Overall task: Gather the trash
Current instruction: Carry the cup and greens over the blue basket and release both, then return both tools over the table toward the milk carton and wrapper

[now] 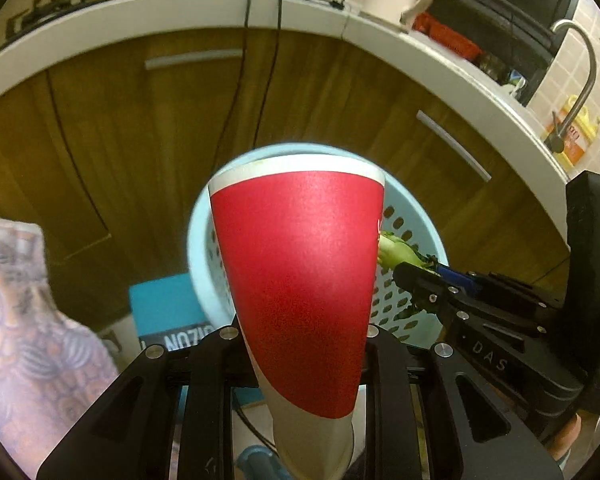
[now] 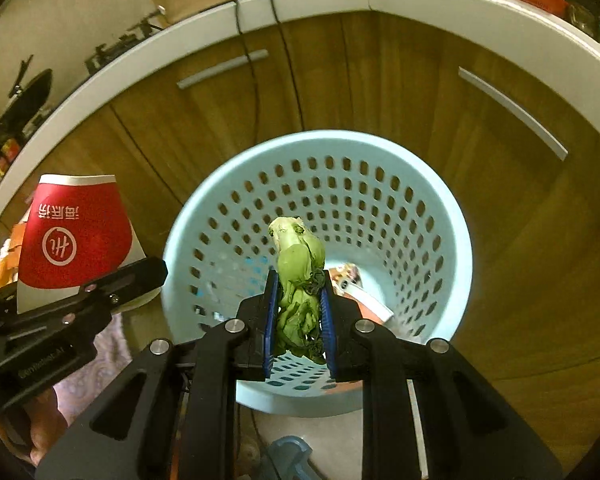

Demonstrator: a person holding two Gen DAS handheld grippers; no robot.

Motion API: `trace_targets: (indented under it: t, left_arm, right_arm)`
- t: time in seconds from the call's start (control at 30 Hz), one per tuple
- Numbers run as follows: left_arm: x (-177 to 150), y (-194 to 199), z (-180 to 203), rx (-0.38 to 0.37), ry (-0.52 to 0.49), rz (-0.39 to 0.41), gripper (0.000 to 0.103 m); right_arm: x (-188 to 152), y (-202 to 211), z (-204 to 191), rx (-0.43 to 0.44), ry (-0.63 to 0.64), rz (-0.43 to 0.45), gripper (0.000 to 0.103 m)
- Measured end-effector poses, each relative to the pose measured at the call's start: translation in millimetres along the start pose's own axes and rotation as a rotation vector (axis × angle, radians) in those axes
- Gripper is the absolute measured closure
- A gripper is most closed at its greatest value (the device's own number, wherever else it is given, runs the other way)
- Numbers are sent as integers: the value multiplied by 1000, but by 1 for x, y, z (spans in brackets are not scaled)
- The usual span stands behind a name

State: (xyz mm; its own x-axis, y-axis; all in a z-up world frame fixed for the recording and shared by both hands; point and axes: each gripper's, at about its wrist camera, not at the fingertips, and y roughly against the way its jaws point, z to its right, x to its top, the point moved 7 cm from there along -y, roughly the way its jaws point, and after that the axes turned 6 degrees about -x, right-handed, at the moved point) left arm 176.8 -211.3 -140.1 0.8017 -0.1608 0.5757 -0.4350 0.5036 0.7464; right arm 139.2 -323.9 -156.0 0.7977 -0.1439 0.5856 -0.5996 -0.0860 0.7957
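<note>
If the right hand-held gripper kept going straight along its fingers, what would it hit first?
Probably the inside of the blue basket: the right hand-held gripper, shut on the vegetable scrap, points into its mouth; depth unclear.

cup (image 2: pixel 76 240) left of basket (image 2: pixel 440 208) — cabinets (image 2: pixel 380 80) behind, wrapper (image 2: pixel 348 276) inside

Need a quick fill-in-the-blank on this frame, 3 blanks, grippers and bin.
1. The left hand-held gripper is shut on a red and white paper ____.
2. The right hand-held gripper grips a green ____ scrap.
3. That scrap hangs over the light blue perforated ____, which stands in front of the wooden cabinet.

Missing words: cup; vegetable; basket.
</note>
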Motion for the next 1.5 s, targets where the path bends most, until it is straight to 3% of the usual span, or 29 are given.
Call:
trace_targets:
  t: [0.27,0.37,0.47,0.53,0.57,0.9,1.2,1.5]
  left_arm:
    - [-4,-17,-4,8,18,-31,80]
    - [-4,-14,-3,26,18,-26,60]
    - [-4,-4,-4,39,10,-6,48]
    - [-4,5,-5,38,11,11,43]
    - [-4,8,-6,40,13,17,40]
    - [-5,74,-15,71,25,143,38]
    - [-32,182,-47,179,69,317,38]
    - [-97,303,-132,361,249,459,38]
  right_arm:
    - [-3,-19,3,-1,-9,-48,86]
    - [-4,-21,1,1,-8,-62,84]
    - [-4,-19,3,3,-21,-59,75]
    - [-3,-15,6,12,-38,-48,56]
    - [-2,-12,9,10,-48,-36,55]
    - [8,27,-11,26,-15,50,55]
    - [13,72,-100,124,130,156,55]
    - [-13,97,-227,274,312,190,55]
